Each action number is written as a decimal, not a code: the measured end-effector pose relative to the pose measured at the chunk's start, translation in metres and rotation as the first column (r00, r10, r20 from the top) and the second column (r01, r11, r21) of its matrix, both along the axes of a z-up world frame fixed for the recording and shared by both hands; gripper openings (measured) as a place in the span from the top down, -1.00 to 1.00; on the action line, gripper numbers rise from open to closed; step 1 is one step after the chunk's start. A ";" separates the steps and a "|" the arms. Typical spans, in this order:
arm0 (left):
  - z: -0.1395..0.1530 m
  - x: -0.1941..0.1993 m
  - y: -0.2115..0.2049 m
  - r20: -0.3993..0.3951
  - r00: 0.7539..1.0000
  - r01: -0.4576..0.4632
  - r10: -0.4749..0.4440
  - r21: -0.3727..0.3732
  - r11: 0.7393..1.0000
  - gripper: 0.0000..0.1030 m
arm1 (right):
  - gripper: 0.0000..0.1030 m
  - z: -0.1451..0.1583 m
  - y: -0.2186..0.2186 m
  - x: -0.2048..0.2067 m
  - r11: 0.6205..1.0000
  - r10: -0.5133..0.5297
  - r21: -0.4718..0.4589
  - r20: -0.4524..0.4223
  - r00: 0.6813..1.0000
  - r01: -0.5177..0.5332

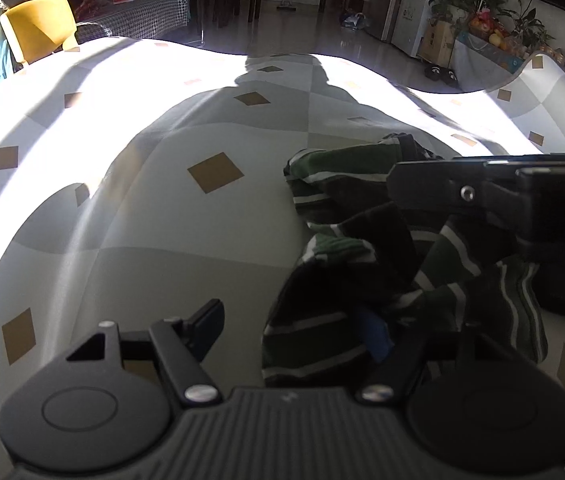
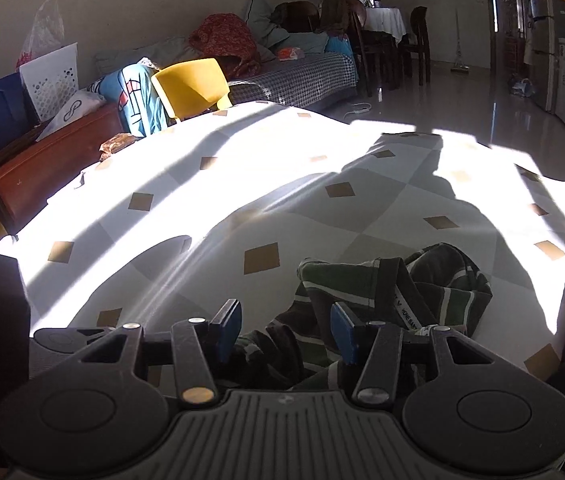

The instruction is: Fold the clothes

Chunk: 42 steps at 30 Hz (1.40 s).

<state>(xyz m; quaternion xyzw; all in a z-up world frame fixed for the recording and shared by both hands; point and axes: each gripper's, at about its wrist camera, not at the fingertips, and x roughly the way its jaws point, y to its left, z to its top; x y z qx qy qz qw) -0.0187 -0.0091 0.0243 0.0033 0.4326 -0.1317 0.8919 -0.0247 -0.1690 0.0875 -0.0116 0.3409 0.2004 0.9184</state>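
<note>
A crumpled dark green garment with white stripes (image 1: 362, 240) lies in a heap on the checked tablecloth (image 1: 202, 120). My left gripper (image 1: 294, 332) is open, its fingers wide apart over the garment's near left edge; the right finger is partly buried in the cloth. The right gripper's black body (image 1: 502, 196) reaches in over the garment from the right. In the right wrist view the same garment (image 2: 402, 292) bunches in front of and under my right gripper (image 2: 286, 332), which is open with blue pads (image 2: 228, 332) on both sides of a fold.
A yellow chair (image 2: 190, 84) stands at the table's far edge, with a wooden chest (image 2: 50, 152) and a sofa (image 2: 294, 76) behind. A cabinet with fruit and plants (image 1: 482, 32) is at the far right. The tablecloth (image 2: 242, 184) is sunlit and shadowed.
</note>
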 end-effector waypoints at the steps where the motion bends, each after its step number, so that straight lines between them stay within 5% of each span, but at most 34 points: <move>1: -0.001 0.001 0.001 -0.005 1.000 -0.004 0.004 -0.004 1.000 -0.37 | 0.05 -0.003 0.002 0.003 0.999 0.032 -0.015 -0.009 0.999 -0.032; 6: -0.006 0.006 0.005 -0.022 1.000 -0.023 0.022 -0.009 1.000 -0.37 | 0.06 -0.023 0.006 0.018 0.990 0.111 -0.072 -0.093 0.989 -0.118; 9: -0.009 0.008 0.003 -0.027 0.999 -0.019 0.019 -0.001 1.000 -0.29 | 0.27 -0.025 0.004 0.022 0.993 0.086 -0.073 -0.084 0.993 -0.092; 11: -0.011 0.010 0.002 -0.030 0.999 -0.019 0.019 0.004 1.000 0.00 | 0.59 -0.026 0.002 0.024 0.994 0.070 -0.074 -0.078 0.995 -0.075; 16: -0.011 0.013 0.001 -0.034 0.999 -0.017 0.016 -0.004 1.000 0.49 | 0.93 -0.028 -0.002 0.030 0.997 0.028 -0.076 -0.063 0.998 -0.033; 19: -0.011 0.015 0.002 -0.040 0.999 -0.034 0.034 -0.002 0.999 0.63 | 0.94 -0.028 -0.005 0.033 0.997 -0.002 -0.072 -0.050 0.999 -0.002; 27: -0.010 0.017 0.010 -0.027 0.992 -0.120 0.123 0.084 0.989 0.63 | 0.94 -0.013 -0.021 0.040 0.988 -0.150 -0.043 0.035 0.988 0.151; 33: -0.009 0.016 0.023 -0.030 0.984 -0.173 0.177 0.100 0.980 0.59 | 0.90 -0.011 -0.029 0.045 0.988 -0.133 0.071 -0.037 0.990 0.135; 37: -0.007 0.014 0.029 -0.038 0.981 -0.188 0.192 0.102 0.977 0.57 | 0.39 -0.012 -0.019 0.040 0.993 -0.033 0.114 -0.055 0.998 0.039; 42: -0.005 0.010 0.034 -0.039 0.982 -0.183 0.186 0.065 0.981 0.33 | 0.22 -0.023 -0.006 0.039 0.995 0.026 0.096 -0.096 0.995 -0.017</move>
